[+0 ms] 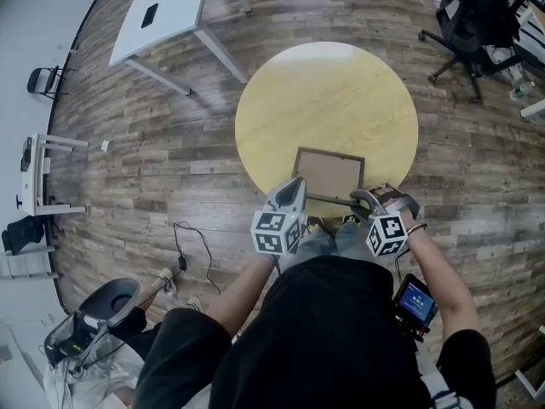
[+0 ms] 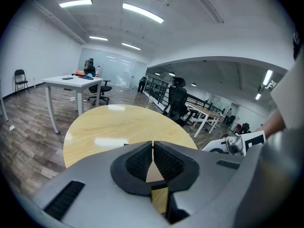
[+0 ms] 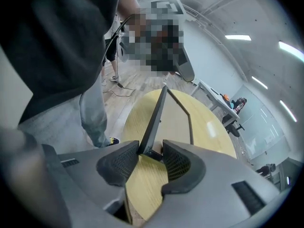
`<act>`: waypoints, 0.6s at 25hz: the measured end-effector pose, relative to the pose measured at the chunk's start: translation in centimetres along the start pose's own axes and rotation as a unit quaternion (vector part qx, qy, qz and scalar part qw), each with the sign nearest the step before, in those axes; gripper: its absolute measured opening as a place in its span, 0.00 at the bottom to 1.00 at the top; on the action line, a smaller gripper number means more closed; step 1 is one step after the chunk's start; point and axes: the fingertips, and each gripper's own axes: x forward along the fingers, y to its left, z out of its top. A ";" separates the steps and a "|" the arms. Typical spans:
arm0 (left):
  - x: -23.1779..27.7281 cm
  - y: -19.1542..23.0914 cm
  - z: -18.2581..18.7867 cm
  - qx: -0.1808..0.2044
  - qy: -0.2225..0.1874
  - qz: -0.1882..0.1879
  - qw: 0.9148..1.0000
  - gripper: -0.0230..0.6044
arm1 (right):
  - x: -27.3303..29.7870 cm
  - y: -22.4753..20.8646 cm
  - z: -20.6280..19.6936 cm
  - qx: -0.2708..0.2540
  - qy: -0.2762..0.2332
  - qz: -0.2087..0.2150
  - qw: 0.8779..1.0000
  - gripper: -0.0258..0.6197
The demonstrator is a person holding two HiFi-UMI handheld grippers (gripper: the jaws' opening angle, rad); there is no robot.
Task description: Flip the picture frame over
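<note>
A dark-rimmed picture frame [image 1: 328, 175] with a tan face lies on the round yellow table [image 1: 324, 92], close to its near edge. My left gripper [image 1: 292, 187] is at the frame's near left corner. In the left gripper view its pads [image 2: 142, 160] meet at the tips, with a tan patch and a dark bar showing below them. My right gripper [image 1: 362, 198] is at the near right corner. In the right gripper view the frame's dark edge [image 3: 154, 118] runs between the open jaws of that gripper [image 3: 151, 147]. It lies by the left pad, with a gap to the right pad.
A white desk [image 1: 162, 15] stands at the far left and a black office chair [image 1: 468, 24] at the far right. Cables [image 1: 192, 245] trail on the wood floor left of me. My legs [image 3: 90, 113] are right beside the table's near edge.
</note>
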 end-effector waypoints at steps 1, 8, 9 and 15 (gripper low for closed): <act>0.0 0.1 -0.2 -0.003 0.001 0.000 1.000 0.08 | 0.3 0.4 -0.2 0.002 0.003 0.007 1.000 0.28; -0.2 0.3 -0.8 -0.005 0.010 -0.002 1.000 0.08 | 2.3 3.2 -1.6 0.078 0.017 0.071 0.994 0.28; -0.2 0.3 -1.0 -0.005 0.010 -0.003 1.000 0.08 | 2.3 3.2 -1.6 0.096 0.014 0.074 0.993 0.28; 0.0 0.7 -1.1 -0.007 0.013 -0.005 1.000 0.08 | 2.6 2.0 -1.3 0.225 0.005 0.111 0.968 0.26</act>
